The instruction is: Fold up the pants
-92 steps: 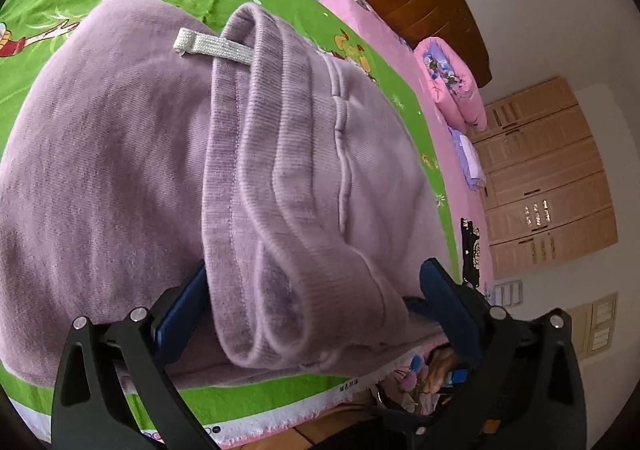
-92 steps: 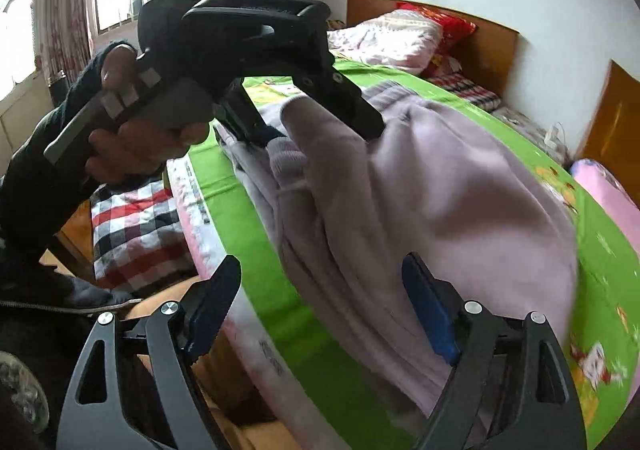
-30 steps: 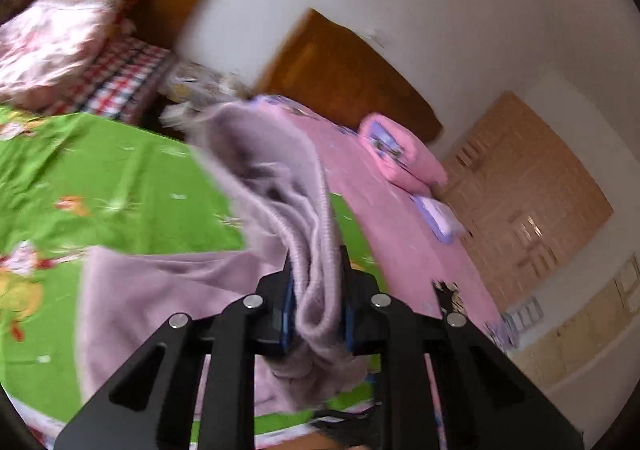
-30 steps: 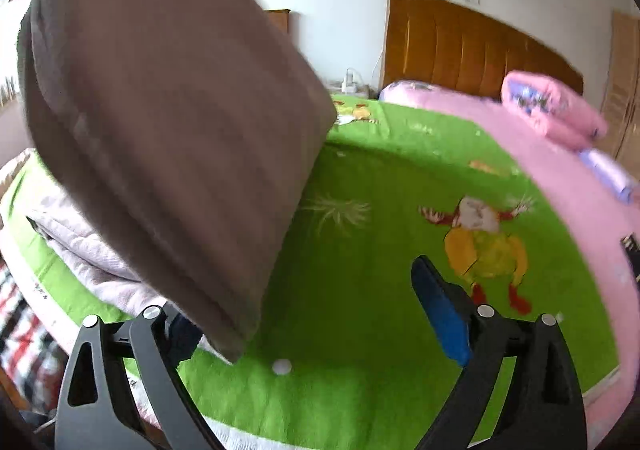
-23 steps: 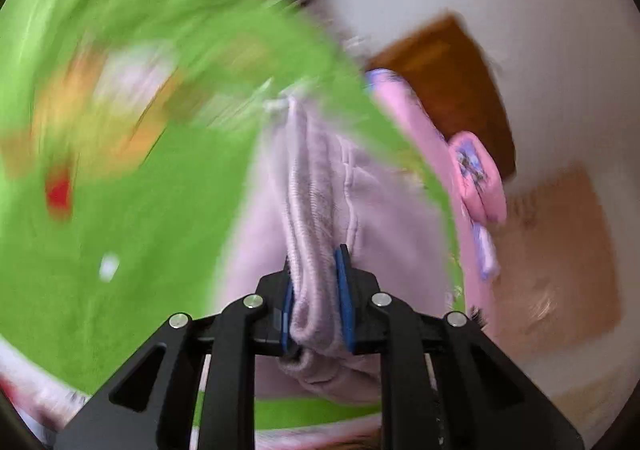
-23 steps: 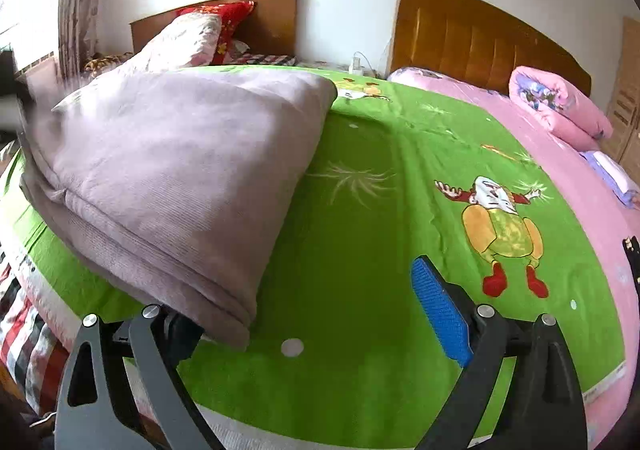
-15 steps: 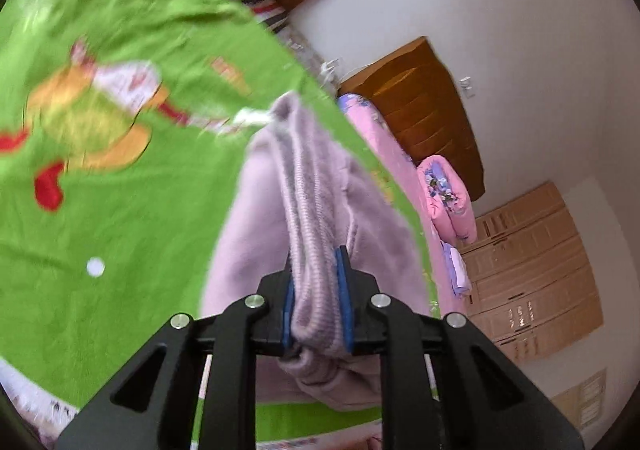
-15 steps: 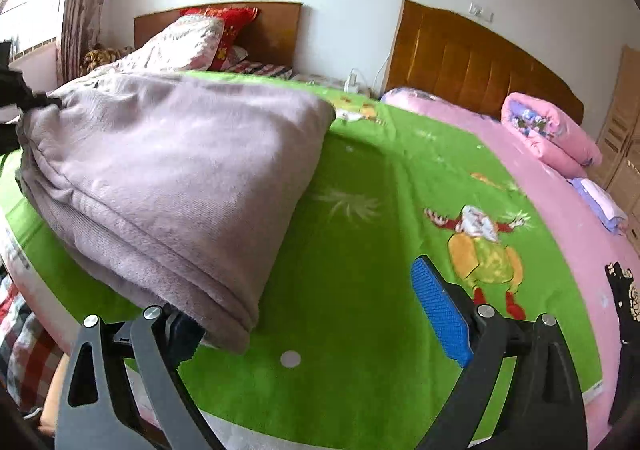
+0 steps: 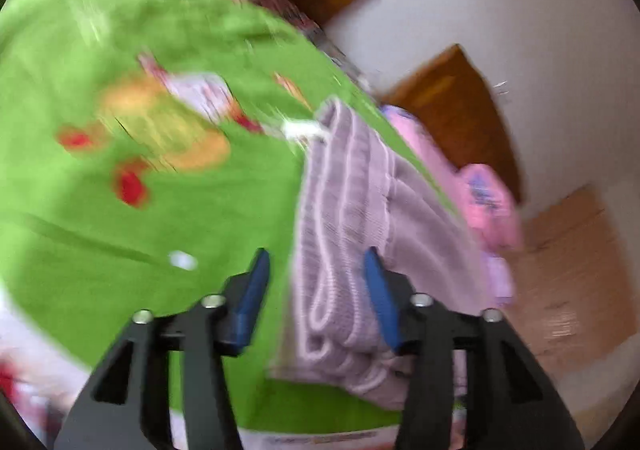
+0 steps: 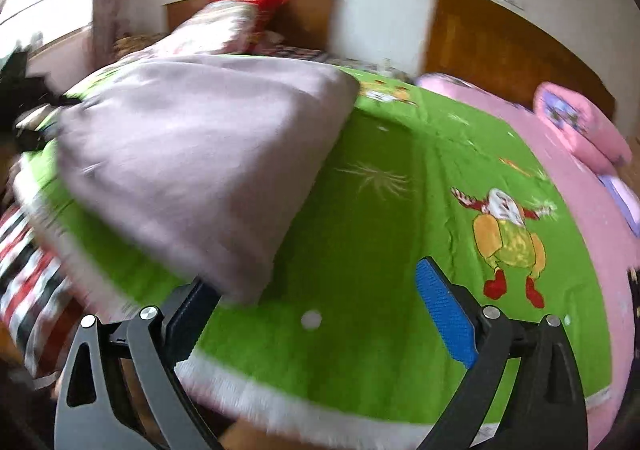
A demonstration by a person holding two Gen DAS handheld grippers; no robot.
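In the left wrist view, the left gripper (image 9: 316,290) stands with its blue pads apart; its jaws have just been opening. The ribbed waistband of the lilac sweatpants (image 9: 352,234) lies between the fingers, close against the right-hand pad with a clear gap at the left-hand pad (image 9: 250,298), so nothing clamps it. The pants lie folded on the green cartoon-print bedspread (image 9: 120,234), running from the bed's near edge away toward the wooden headboard (image 9: 452,110). A white drawstring end (image 9: 300,128) pokes out at the far end of the waistband. The picture is blurred.

In the right wrist view, the right gripper (image 10: 320,310) is spread wide over the green bedspread near the bed's near edge, empty. The folded pants lie toward the bed's near left corner, their closest corner overlapping the left-hand finger (image 10: 188,310); whether they touch is unclear. A pink rolled quilt (image 10: 580,126) sits far right.
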